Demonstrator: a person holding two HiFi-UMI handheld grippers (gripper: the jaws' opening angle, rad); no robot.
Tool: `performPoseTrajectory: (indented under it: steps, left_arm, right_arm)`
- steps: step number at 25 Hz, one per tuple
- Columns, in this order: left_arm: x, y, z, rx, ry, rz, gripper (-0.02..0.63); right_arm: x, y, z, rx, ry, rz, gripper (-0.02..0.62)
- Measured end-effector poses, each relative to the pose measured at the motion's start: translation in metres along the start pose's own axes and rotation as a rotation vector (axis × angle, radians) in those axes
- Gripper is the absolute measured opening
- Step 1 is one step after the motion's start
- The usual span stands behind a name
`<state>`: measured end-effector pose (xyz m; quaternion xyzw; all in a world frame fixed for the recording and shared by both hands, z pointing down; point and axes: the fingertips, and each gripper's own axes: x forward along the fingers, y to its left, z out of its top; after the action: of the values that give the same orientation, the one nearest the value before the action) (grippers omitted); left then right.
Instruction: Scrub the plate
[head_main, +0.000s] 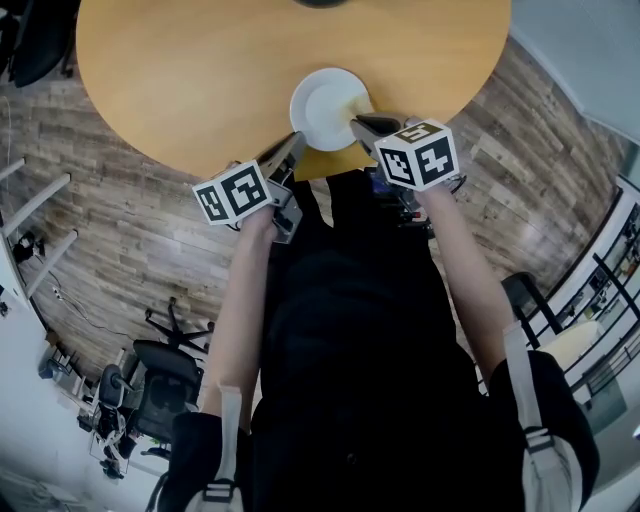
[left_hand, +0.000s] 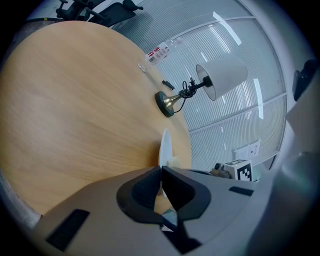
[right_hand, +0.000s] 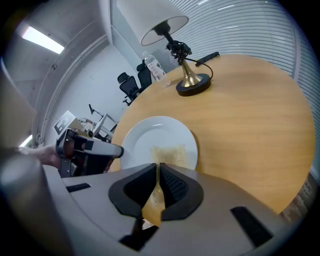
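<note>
A white plate (head_main: 326, 105) lies near the front edge of the round wooden table (head_main: 200, 70). My left gripper (head_main: 296, 138) is shut on the plate's near-left rim. In the left gripper view the plate (left_hand: 164, 146) shows edge-on, running out from between the closed pads of the left gripper (left_hand: 160, 172). My right gripper (head_main: 358, 125) is shut on a thin yellow sponge (right_hand: 169, 152), which lies flat on the near part of the plate (right_hand: 150, 135). The sponge's back end is hidden inside the right gripper (right_hand: 159, 170).
A brass desk lamp (right_hand: 192, 84) with a white shade (left_hand: 222, 75) stands at the far side of the table, its cord beside it. A plastic bottle (left_hand: 159, 51) lies near it. Office chairs (head_main: 150, 370) stand on the wooden floor behind me.
</note>
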<state>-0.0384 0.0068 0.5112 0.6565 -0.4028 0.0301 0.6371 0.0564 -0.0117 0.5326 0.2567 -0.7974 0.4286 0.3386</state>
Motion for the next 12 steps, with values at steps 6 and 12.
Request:
performPoseTrajectory:
  steps: [6,12]
  left_arm:
    - [0.000,-0.002,-0.008,0.015,0.016,-0.001,0.023]
    - [-0.002,-0.004,-0.015,0.015,0.016,0.004,0.023]
  right_arm:
    - [0.016,0.060,0.012,-0.077,-0.026,0.120,0.029]
    - [0.019,0.085,0.032,-0.123,-0.066,0.171,0.029]
